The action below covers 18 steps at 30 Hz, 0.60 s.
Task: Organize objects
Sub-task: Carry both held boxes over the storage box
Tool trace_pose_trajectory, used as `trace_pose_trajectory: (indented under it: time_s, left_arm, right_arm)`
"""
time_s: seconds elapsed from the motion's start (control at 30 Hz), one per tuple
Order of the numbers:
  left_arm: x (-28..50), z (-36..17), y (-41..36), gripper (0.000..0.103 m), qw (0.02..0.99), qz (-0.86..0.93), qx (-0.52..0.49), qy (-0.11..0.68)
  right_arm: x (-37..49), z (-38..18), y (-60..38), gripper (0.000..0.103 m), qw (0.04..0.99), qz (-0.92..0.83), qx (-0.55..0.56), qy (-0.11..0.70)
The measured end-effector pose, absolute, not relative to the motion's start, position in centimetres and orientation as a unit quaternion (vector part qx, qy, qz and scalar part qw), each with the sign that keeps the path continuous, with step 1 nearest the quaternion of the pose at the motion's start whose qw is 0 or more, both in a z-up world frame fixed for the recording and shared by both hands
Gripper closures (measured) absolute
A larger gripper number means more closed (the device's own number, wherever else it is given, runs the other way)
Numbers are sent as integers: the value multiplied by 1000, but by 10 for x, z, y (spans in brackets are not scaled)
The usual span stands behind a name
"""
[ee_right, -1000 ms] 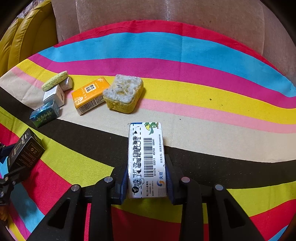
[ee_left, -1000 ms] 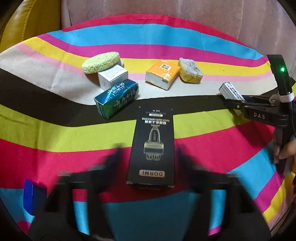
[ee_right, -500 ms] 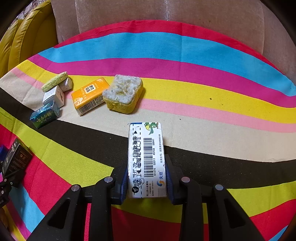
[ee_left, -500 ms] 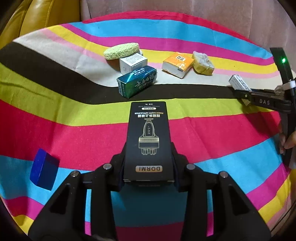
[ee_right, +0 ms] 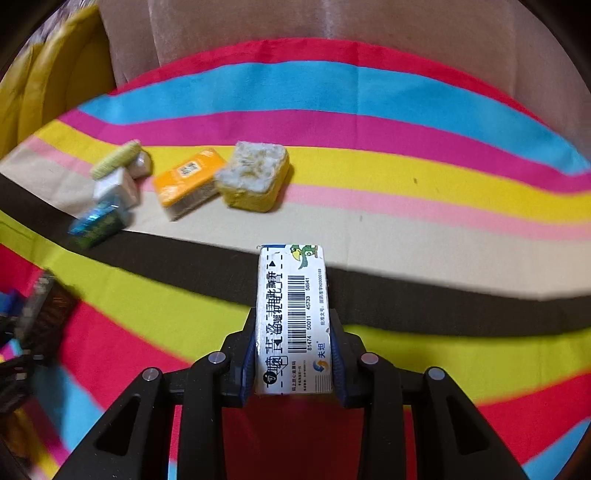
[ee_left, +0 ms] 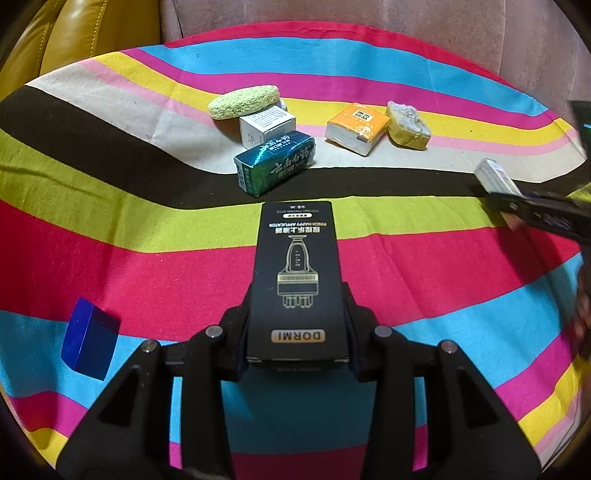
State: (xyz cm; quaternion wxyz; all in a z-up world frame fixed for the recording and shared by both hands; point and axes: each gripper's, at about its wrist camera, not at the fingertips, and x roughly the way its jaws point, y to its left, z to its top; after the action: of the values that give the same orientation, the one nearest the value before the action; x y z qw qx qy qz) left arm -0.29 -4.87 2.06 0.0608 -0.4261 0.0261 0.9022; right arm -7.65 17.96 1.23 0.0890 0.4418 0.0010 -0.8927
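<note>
My left gripper (ee_left: 297, 325) is shut on a long black DORMI box (ee_left: 297, 273) and holds it above the striped cloth. My right gripper (ee_right: 293, 354) is shut on a white barcode box (ee_right: 291, 314); it also shows at the right of the left wrist view (ee_left: 496, 179). Further back lie a teal box (ee_left: 275, 162), a white box (ee_left: 267, 123), a green sponge (ee_left: 243, 101), an orange pack (ee_left: 356, 127) and a yellow sponge (ee_left: 408, 125). The black box appears blurred at the left of the right wrist view (ee_right: 44, 314).
A blue block (ee_left: 90, 339) lies on the cloth at my lower left. The striped cloth (ee_left: 147, 258) covers the surface. A yellow leather cushion (ee_left: 74, 37) and a beige backrest (ee_left: 369, 22) stand behind it.
My left gripper closed on the black box and lifted it. My right gripper, still holding the white box, has shifted and the view is blurred by motion.
</note>
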Motion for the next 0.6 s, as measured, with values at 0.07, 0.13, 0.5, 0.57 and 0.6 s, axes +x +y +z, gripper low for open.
trace_pose_trajectory:
  time_s: [0.07, 0.13, 0.5, 0.57, 0.6]
  left_arm:
    - [-3, 20, -49, 57, 61, 902, -426, 25]
    - [-3, 20, -49, 57, 61, 902, -426, 25]
    - [-3, 19, -49, 59, 61, 904, -423, 27]
    - [1, 19, -50, 60, 55, 904, -424, 25]
    - [7, 20, -49, 60, 55, 903, -425, 22]
  right_arm:
    - [-57, 18, 174, 69, 94, -893, 440, -7]
    - [-37, 25, 164, 69, 94, -896, 434, 6]
    - [58, 49, 146, 69, 112, -896, 428, 17]
    - [75, 52, 147, 69, 109, -896, 429, 27]
    - [81, 52, 148, 69, 108, -896, 431, 30]
